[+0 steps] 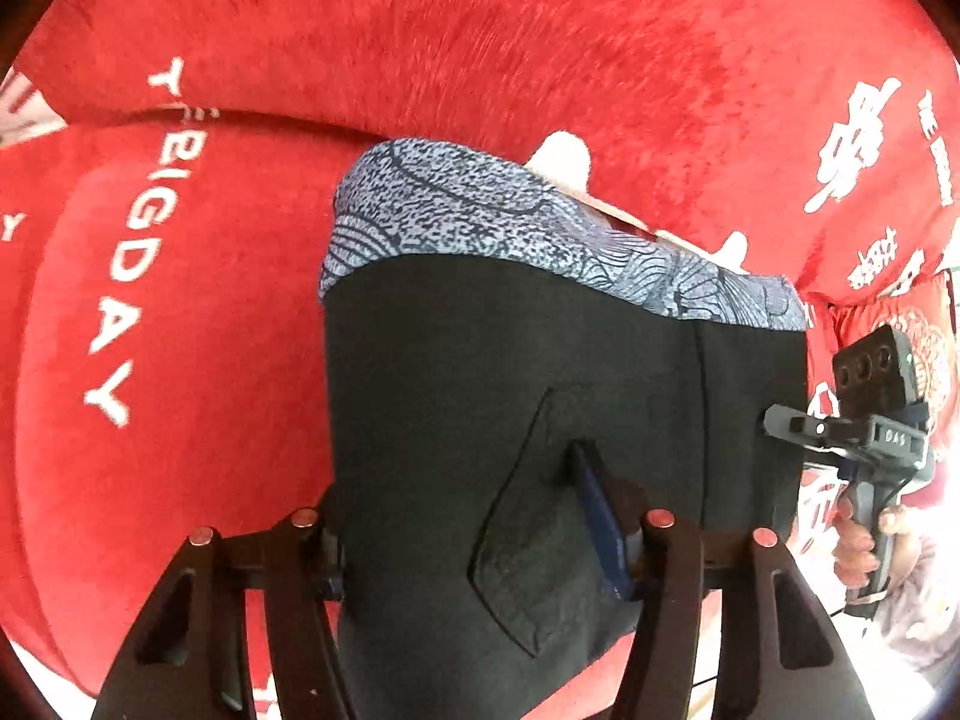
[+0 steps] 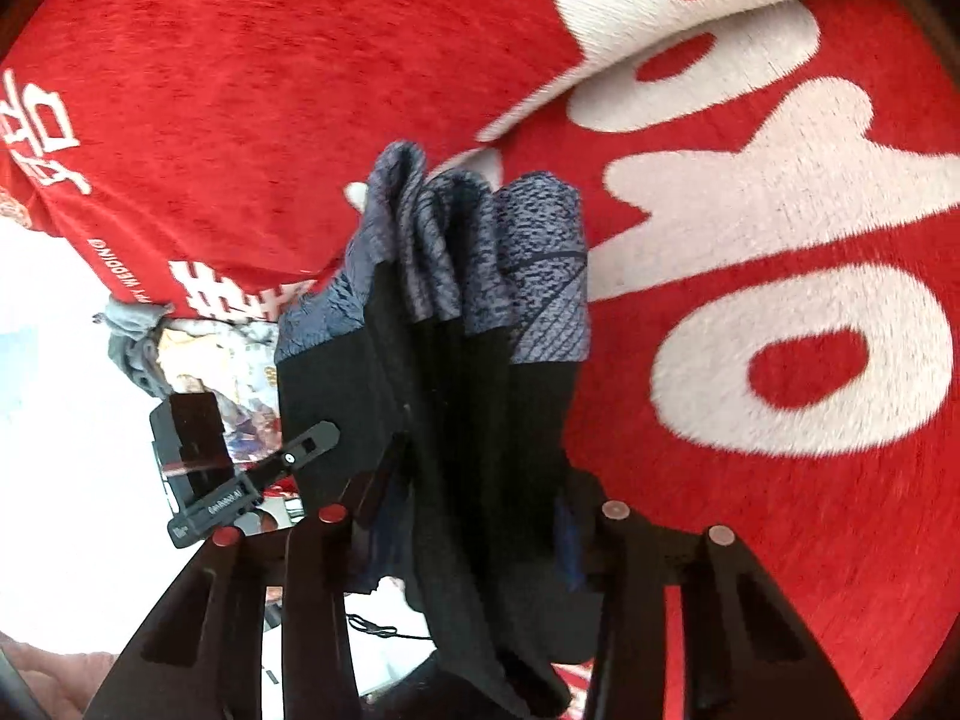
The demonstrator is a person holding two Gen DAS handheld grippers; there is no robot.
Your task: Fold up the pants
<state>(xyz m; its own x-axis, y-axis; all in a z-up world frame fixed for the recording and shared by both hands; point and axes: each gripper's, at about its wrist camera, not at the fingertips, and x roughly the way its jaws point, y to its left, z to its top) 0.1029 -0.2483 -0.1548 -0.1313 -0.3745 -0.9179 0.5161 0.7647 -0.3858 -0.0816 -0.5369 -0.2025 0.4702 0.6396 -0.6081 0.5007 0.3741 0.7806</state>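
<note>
Across both views a red blanket [image 1: 480, 30] with white lettering fills the background, wrinkled into broad folds. Over it hang the pants [image 1: 540, 390], black with a blue-grey patterned waistband [image 1: 480, 210] at the far end, lifted off the blanket's surface and stretched between the two tools.

From the left wrist view the black cloth spreads wide and fairly flat, a diamond-shaped back pocket [image 1: 540, 540] showing near the camera. The left gripper [image 1: 480, 564] has its jaws clamped on the near edge of the pants; the cloth fills the whole gap between its fingers [image 1: 606, 528]. At the right edge of that view the right gripper [image 1: 780, 423] meets the pants' side edge, a hand [image 1: 864, 546] around its handle.

From the right wrist view the pants [image 2: 480, 420] hang bunched in vertical folds, the waistband [image 2: 480, 258] gathered away from the camera. The right gripper [image 2: 474, 540] is closed on the black fabric, which passes straight between its fingers. The left gripper [image 2: 324, 435] shows at the left, its tip against the pants' edge.
</note>
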